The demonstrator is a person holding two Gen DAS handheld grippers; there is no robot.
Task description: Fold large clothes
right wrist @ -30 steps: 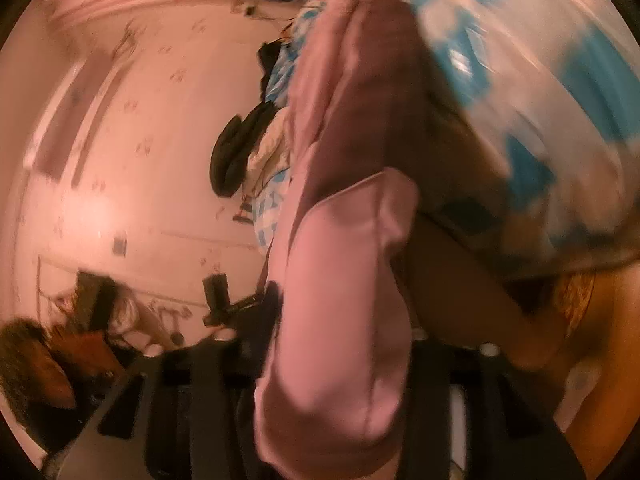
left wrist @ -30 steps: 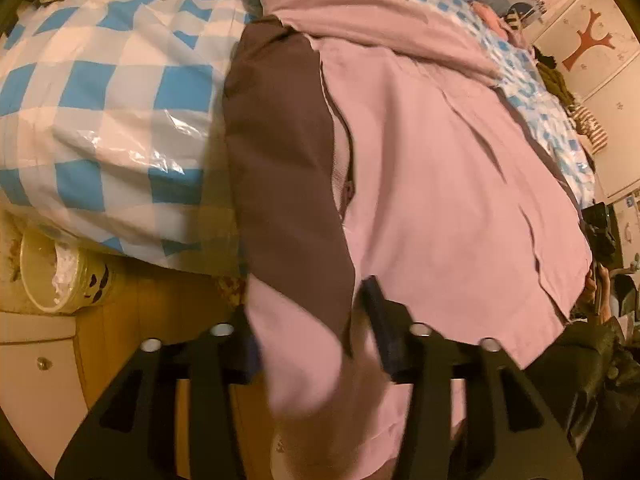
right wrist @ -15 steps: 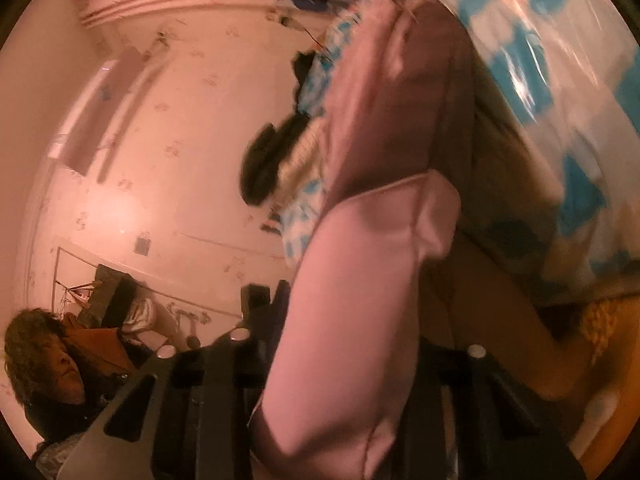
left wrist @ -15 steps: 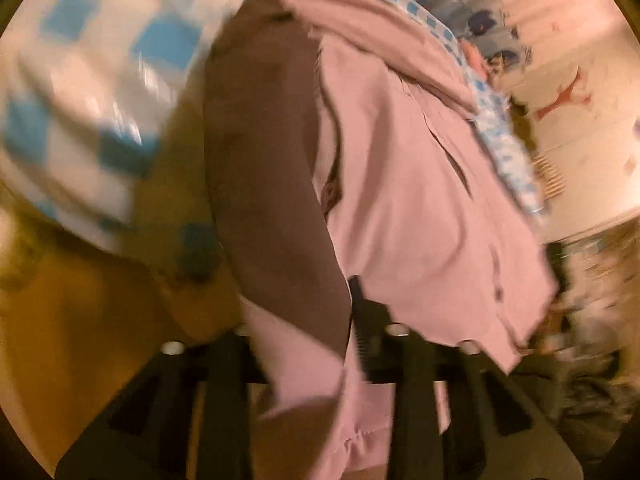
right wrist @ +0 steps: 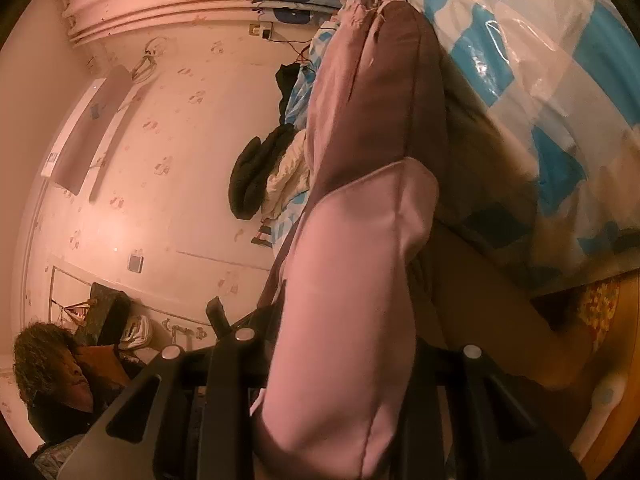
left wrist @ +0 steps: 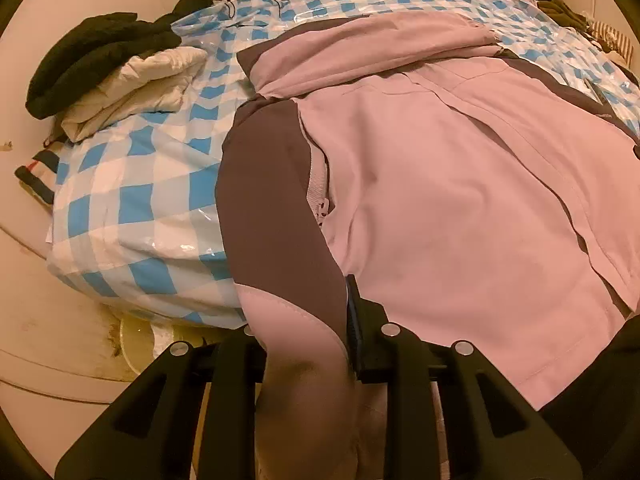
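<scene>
A large pink jacket (left wrist: 460, 184) with dark brown side panels lies spread front-up on a bed with a blue-and-white checked cover (left wrist: 132, 196). My left gripper (left wrist: 304, 344) is shut on the jacket's near hem corner, where pink cuff fabric bunches between the fingers. My right gripper (right wrist: 340, 360) is shut on another pink and brown part of the same jacket (right wrist: 360, 280), which hangs thick between the fingers and hides their tips.
Folded white and black clothes (left wrist: 116, 64) are stacked at the bed's far left corner. More clothes (left wrist: 568, 12) lie at the far right. A pale bowl (left wrist: 136, 344) stands on the floor below the bed edge. A person (right wrist: 56, 376) is at lower left in the right wrist view.
The left wrist view has swung and lifted, now showing more of the bed and the stacked clothes. The right wrist view shifted slightly. Both grippers keep hold of the jacket.
</scene>
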